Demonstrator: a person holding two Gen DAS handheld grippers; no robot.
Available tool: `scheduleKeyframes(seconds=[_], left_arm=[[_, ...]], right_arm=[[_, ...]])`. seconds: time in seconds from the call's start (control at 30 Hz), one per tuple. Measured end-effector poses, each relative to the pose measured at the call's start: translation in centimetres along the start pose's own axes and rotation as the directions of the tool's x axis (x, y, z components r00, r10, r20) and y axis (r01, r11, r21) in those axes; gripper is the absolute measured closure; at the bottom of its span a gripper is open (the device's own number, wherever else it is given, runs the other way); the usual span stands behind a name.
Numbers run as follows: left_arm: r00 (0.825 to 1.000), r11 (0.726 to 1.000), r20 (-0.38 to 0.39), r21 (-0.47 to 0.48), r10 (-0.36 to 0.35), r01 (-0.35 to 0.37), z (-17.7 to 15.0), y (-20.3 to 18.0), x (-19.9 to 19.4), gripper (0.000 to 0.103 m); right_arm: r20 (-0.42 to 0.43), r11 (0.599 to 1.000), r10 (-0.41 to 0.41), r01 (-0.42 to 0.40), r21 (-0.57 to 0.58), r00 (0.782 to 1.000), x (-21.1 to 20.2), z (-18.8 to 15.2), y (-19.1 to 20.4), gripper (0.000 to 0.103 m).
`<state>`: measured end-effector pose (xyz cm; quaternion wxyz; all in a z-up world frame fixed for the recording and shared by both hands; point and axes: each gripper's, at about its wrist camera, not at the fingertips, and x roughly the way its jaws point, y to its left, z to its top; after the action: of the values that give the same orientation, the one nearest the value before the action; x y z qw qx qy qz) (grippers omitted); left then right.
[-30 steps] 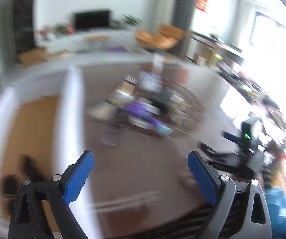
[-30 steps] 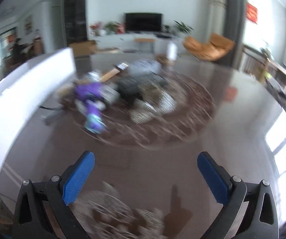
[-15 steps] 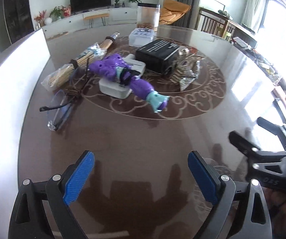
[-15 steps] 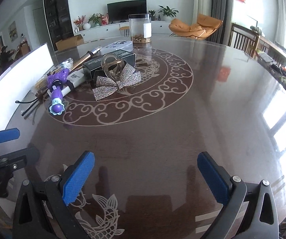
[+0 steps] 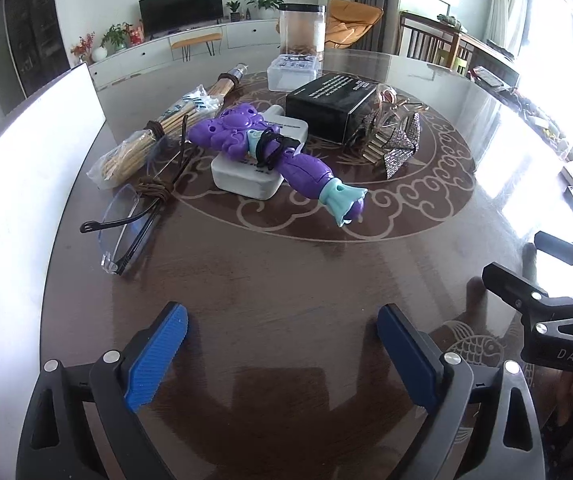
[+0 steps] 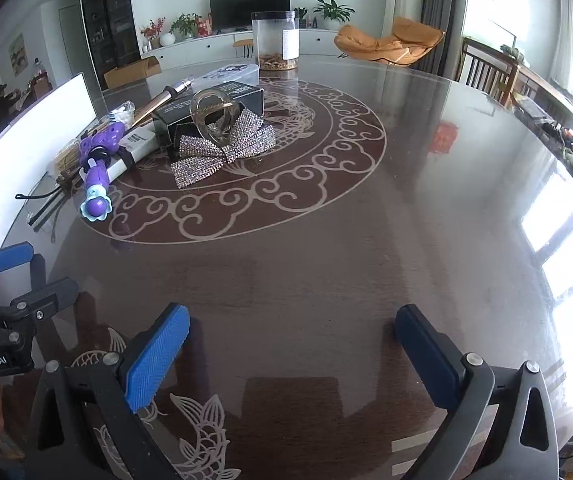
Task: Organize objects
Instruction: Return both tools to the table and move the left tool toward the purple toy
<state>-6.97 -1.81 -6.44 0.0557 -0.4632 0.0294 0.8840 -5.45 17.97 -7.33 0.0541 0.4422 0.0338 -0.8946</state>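
Note:
A pile of objects lies on the dark round table (image 5: 286, 280). A purple toy (image 5: 274, 152) rests across a white box (image 5: 254, 176). Beside them are a black box (image 5: 326, 104), a rhinestone bow with a clear hair claw (image 5: 394, 140), glasses (image 5: 126, 224) and a bag of bamboo sticks (image 5: 154, 144). My left gripper (image 5: 282, 344) is open and empty, low over the near table. My right gripper (image 6: 292, 344) is open and empty too; the bow (image 6: 226, 148) and purple toy (image 6: 98, 176) lie far ahead to its left.
A clear jar (image 5: 301, 28) and a clear plastic box (image 5: 292, 72) stand behind the pile. A white board (image 5: 18, 184) runs along the table's left side. The right gripper shows at the right edge of the left wrist view (image 5: 546, 300).
Both grippers swung from a blurred view to a steady one facing the pile, then edged slightly closer. Both stayed open.

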Motion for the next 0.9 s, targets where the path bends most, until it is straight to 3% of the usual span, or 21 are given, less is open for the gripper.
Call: scheduleKeyframes(seconds=[0.03, 0.77, 0.9], left_arm=[[1.0, 1.0, -0.003, 0.003, -0.001, 0.001, 0.07, -0.11, 0.2, 0.0], [1.0, 1.0, 0.002, 0.014, -0.01, 0.01, 0.0, -0.23, 0.45, 0.0], [0.999, 0.999, -0.029, 0.033, -0.016, 0.017, 0.33, -0.23, 0.59, 0.0]], right_arm=[[0.0, 1.0, 0.001, -0.001, 0.0, 1.0, 0.0, 0.04, -0.01, 0.0], [0.002, 1.0, 0.001, -0.001, 0.001, 1.0, 0.02, 0.01, -0.02, 0.0], [0.002, 1.0, 0.002, -0.002, 0.001, 1.0, 0.01, 0.01, -0.03, 0.0]])
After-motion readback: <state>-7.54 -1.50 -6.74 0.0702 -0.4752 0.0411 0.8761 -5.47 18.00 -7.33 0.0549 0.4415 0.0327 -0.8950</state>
